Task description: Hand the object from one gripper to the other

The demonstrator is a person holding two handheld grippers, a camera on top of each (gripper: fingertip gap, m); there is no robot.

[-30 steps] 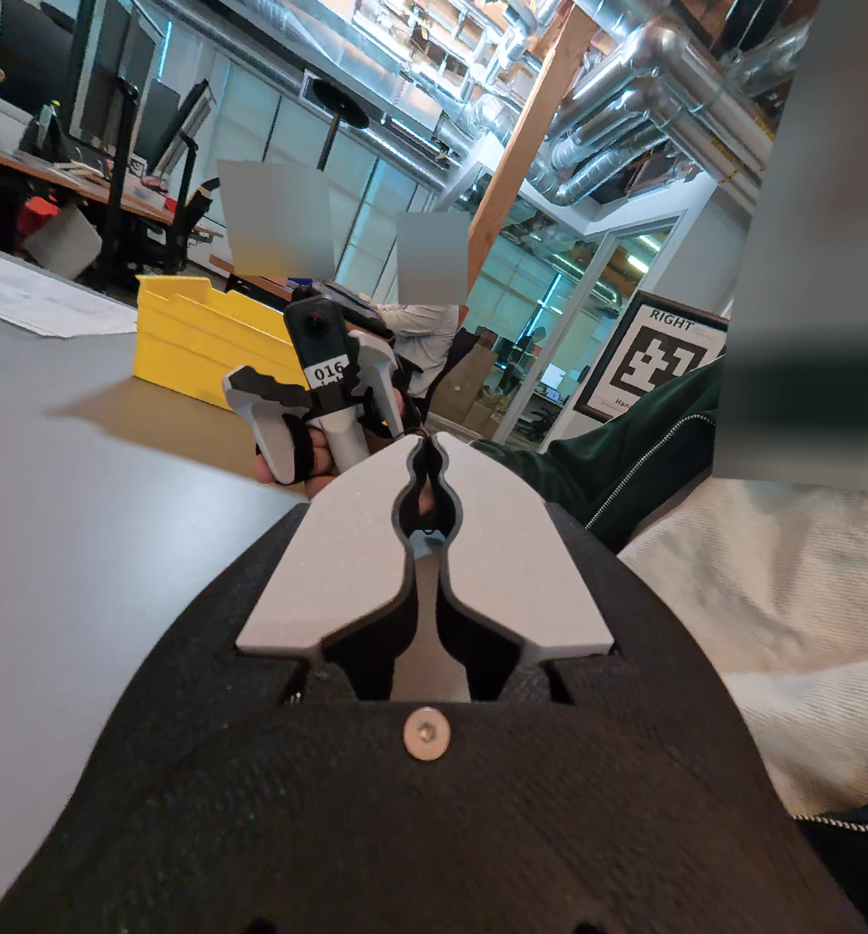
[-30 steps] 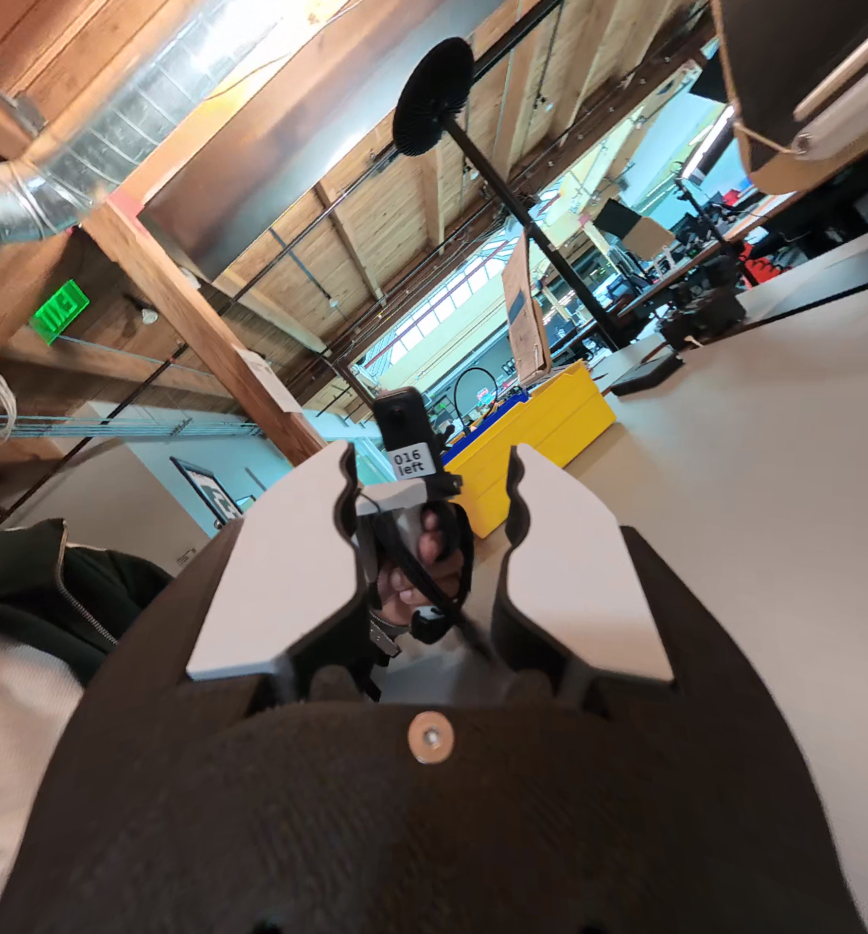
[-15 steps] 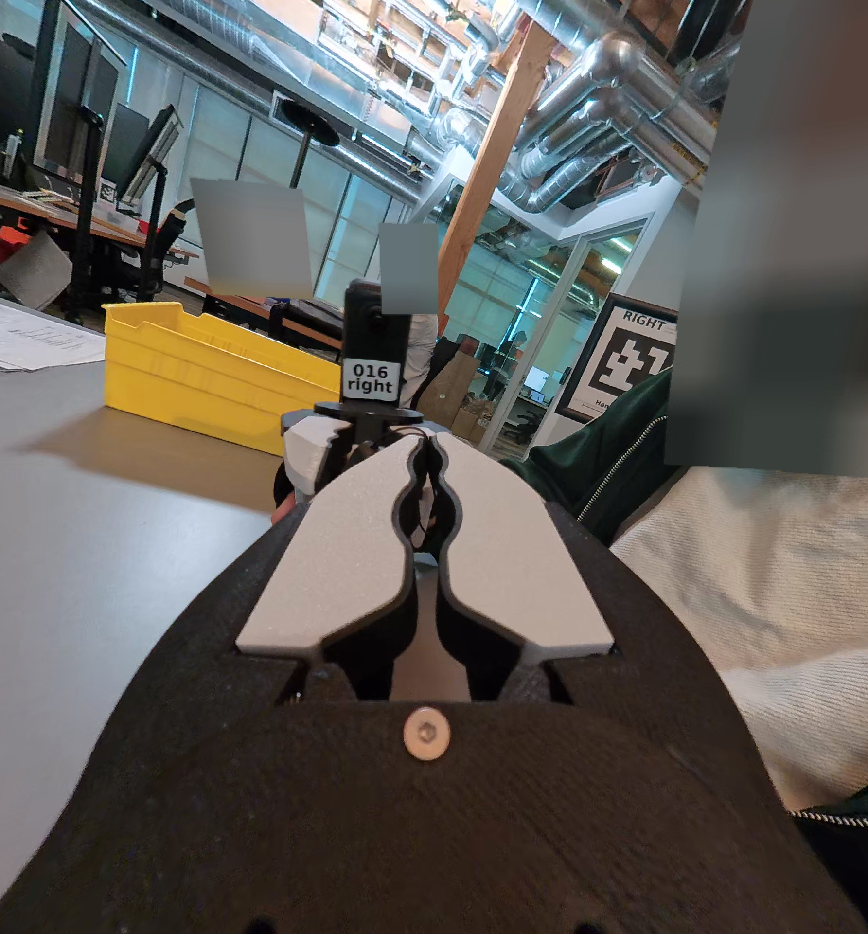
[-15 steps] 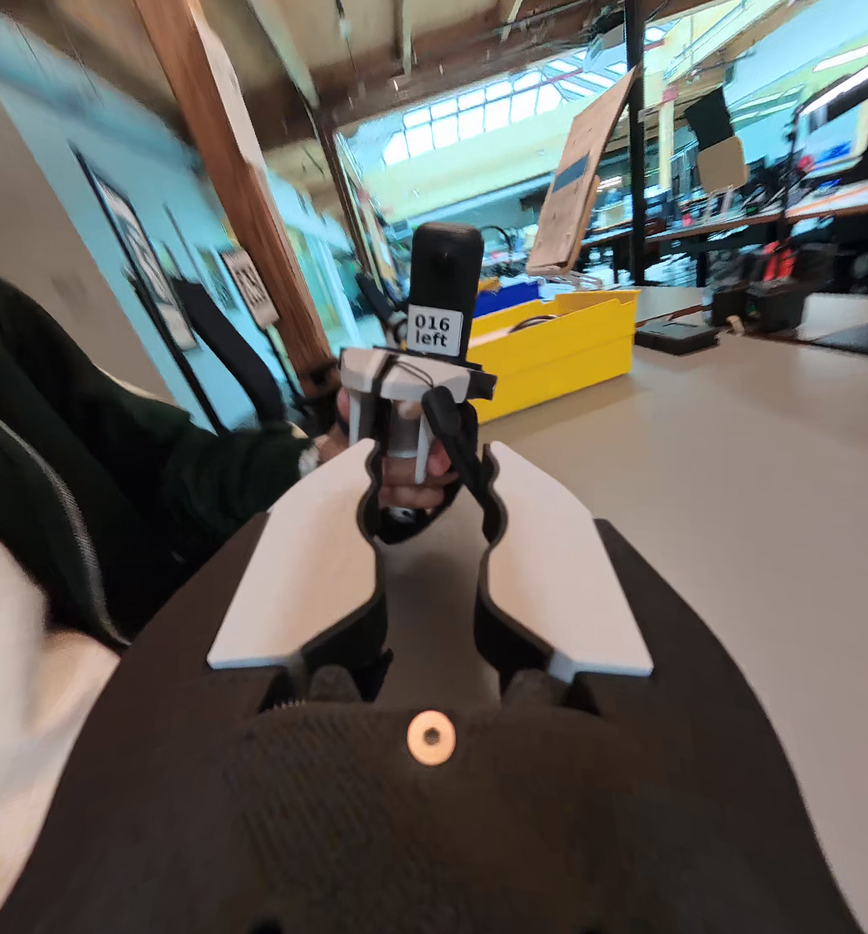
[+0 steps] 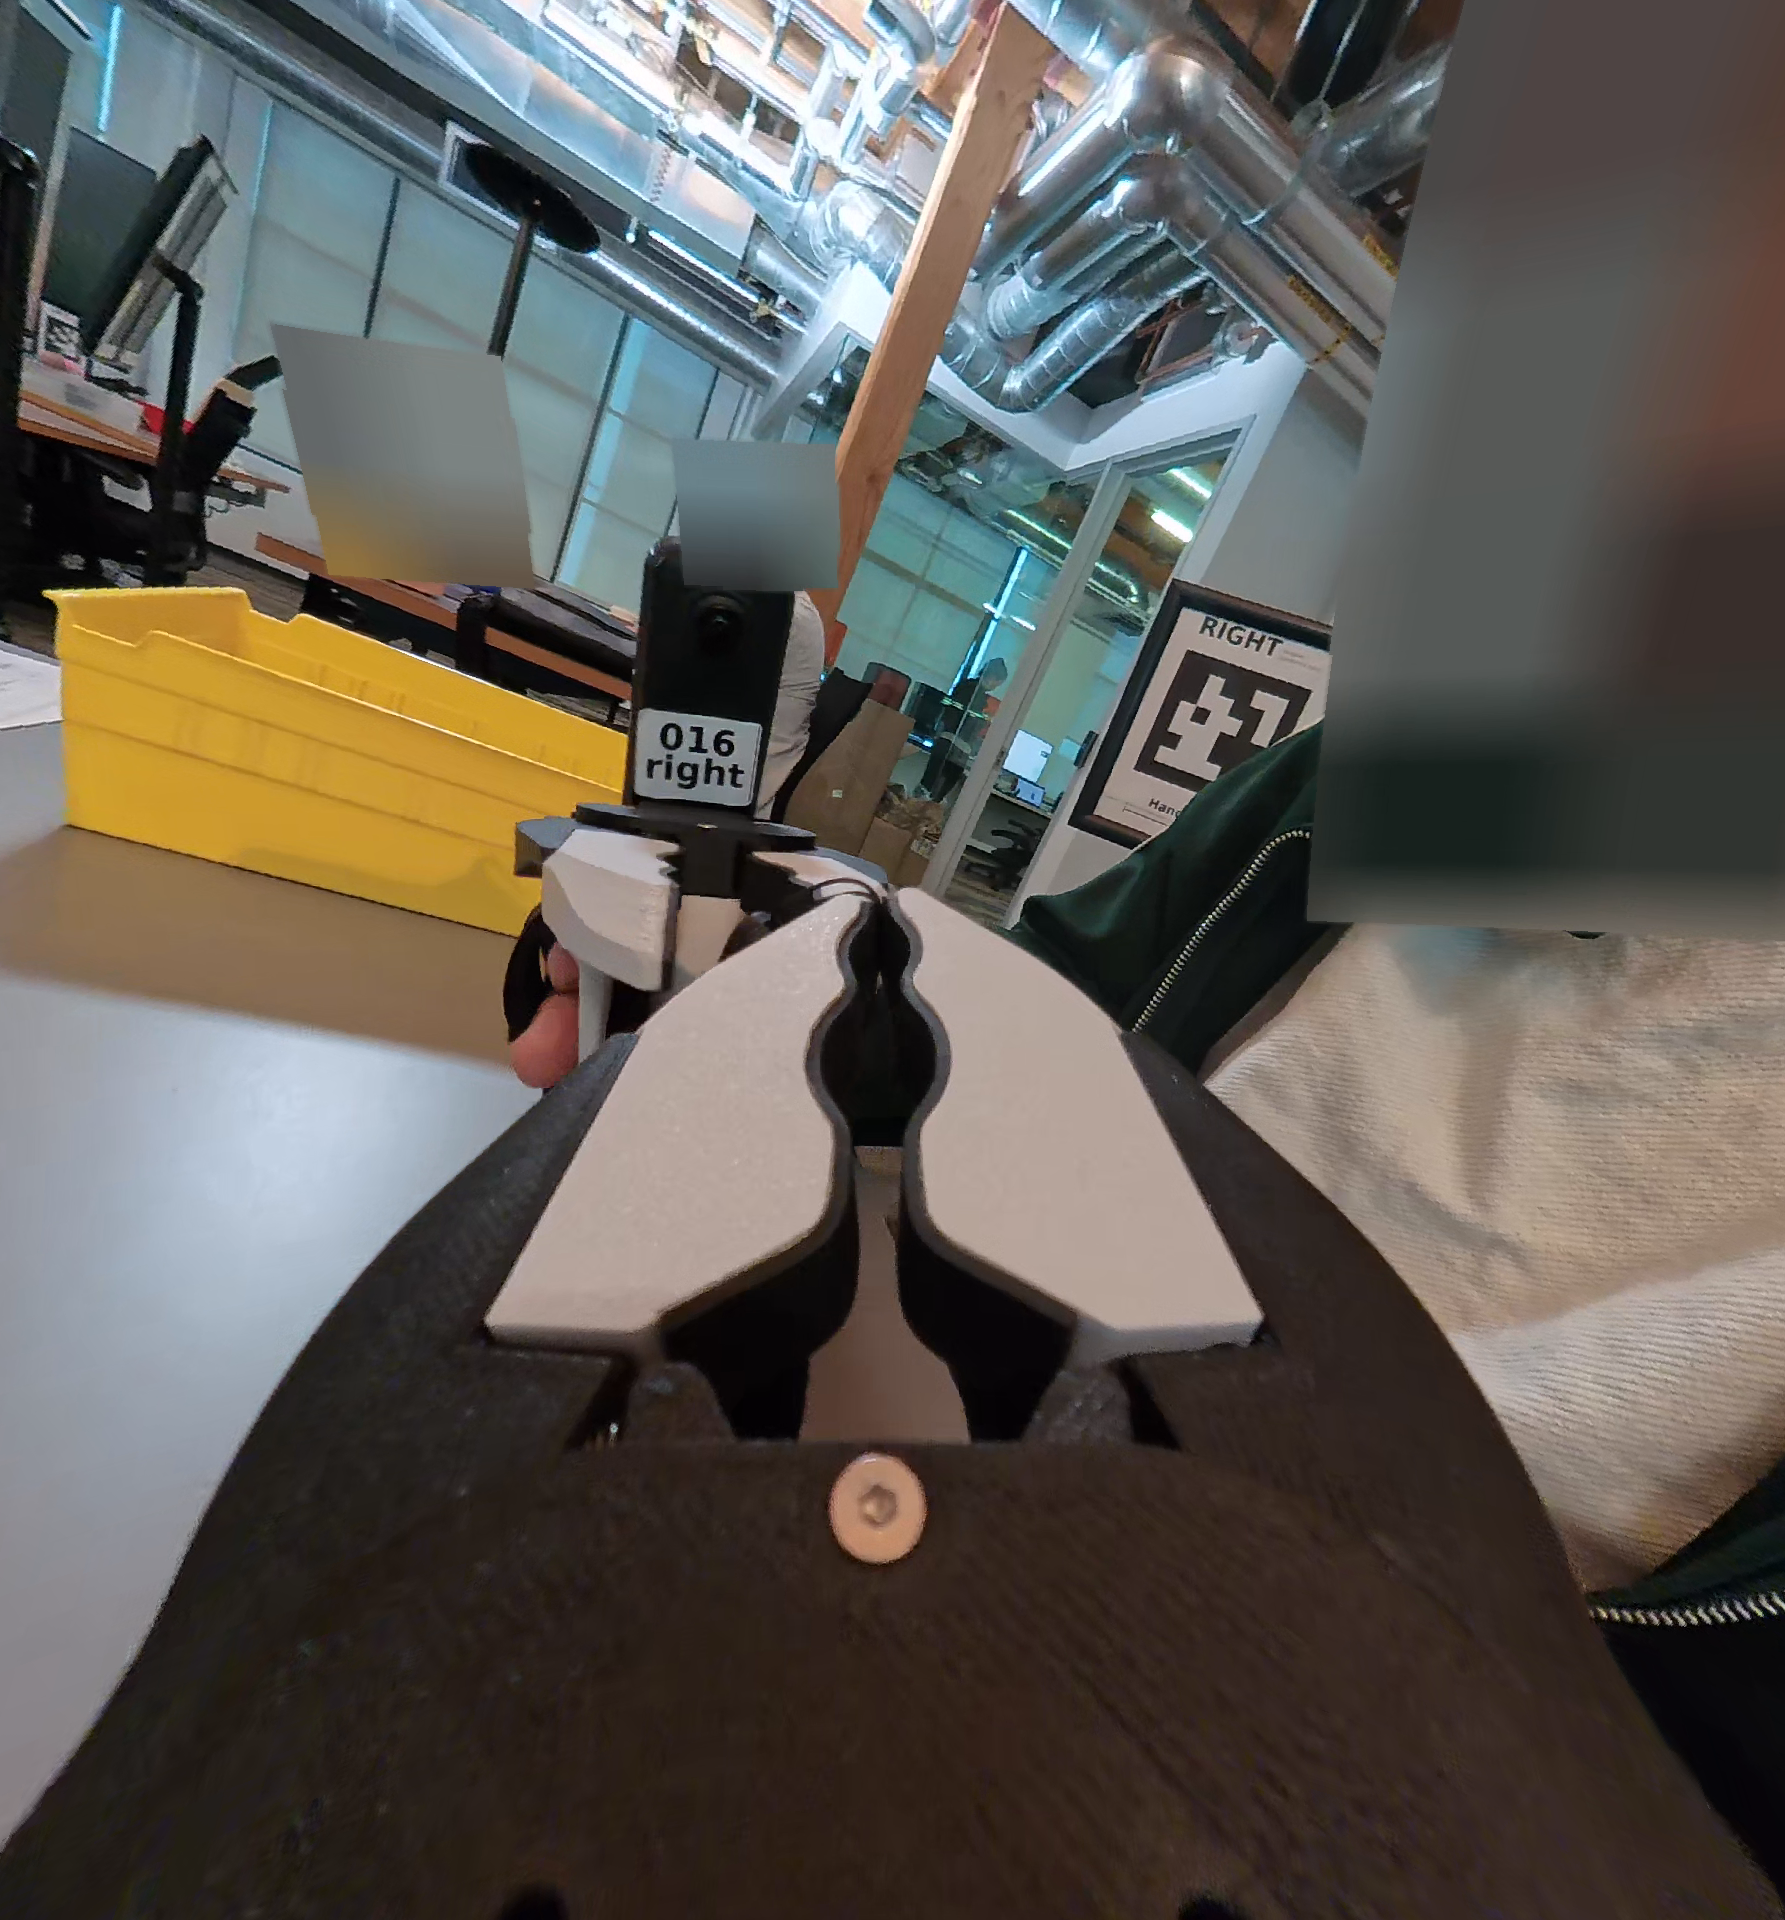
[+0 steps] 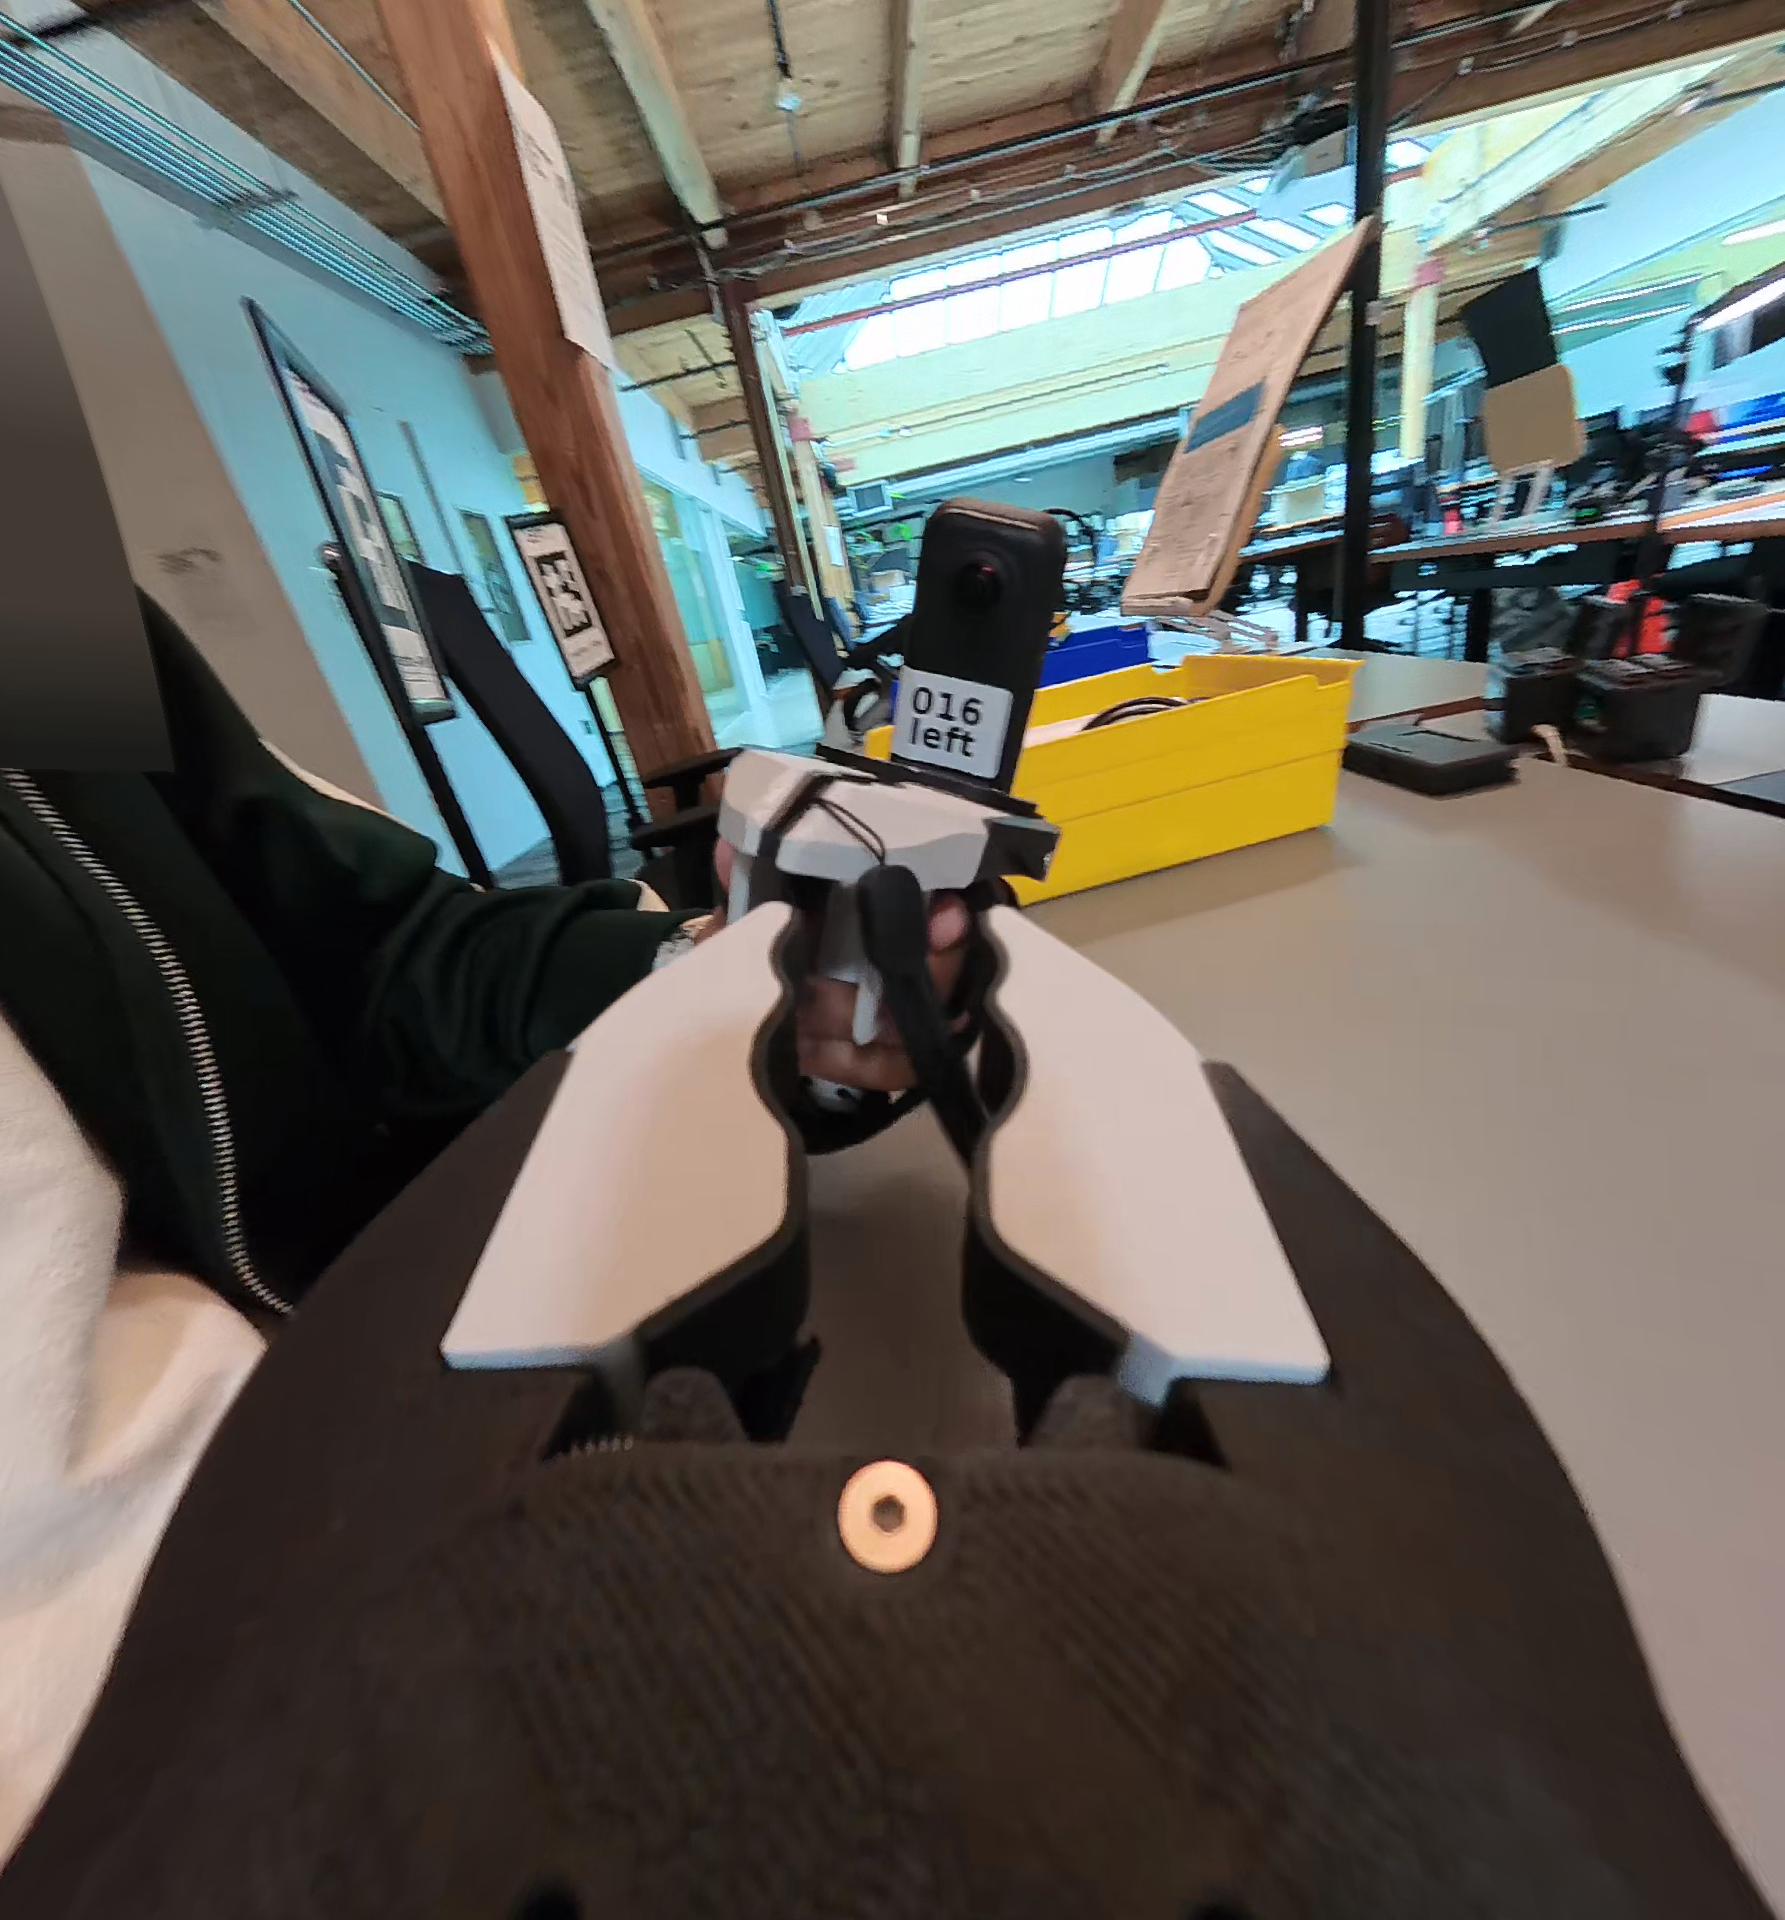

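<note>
Hanging item: one thin black cord with a thicker soft black section (image 6: 919, 997), limp and matte. It drops from the closed tips of the left gripper (image 5: 880, 914) and slants down between the fingers of the right gripper (image 6: 883, 925), close to the inner edge of one finger. Whether it touches that finger cannot be told. It sits in the air in front of the long yellow plastic bin (image 6: 1179, 748), on the person's side of it.

Grippers: two, each with white flat fingers on a black textured body.
- Left: fingers pressed together at the tips, pinching a thin strand of the cord.
- Right: fingers spread apart, gripping nothing.
Both are held above the flat grey table (image 6: 1490, 987), tip to tip, nearer the person than the yellow bin.

Cameras: two black stick cameras, one upright on each gripper, each with a white label.

Containers: one yellow bin, standing on the table and holding a dark looped cable and something pale. One blue bin (image 6: 1096, 644) behind the yellow bin, its contents hidden.

Person: one, in a dark green zipped jacket (image 6: 244, 987) over white.
</note>
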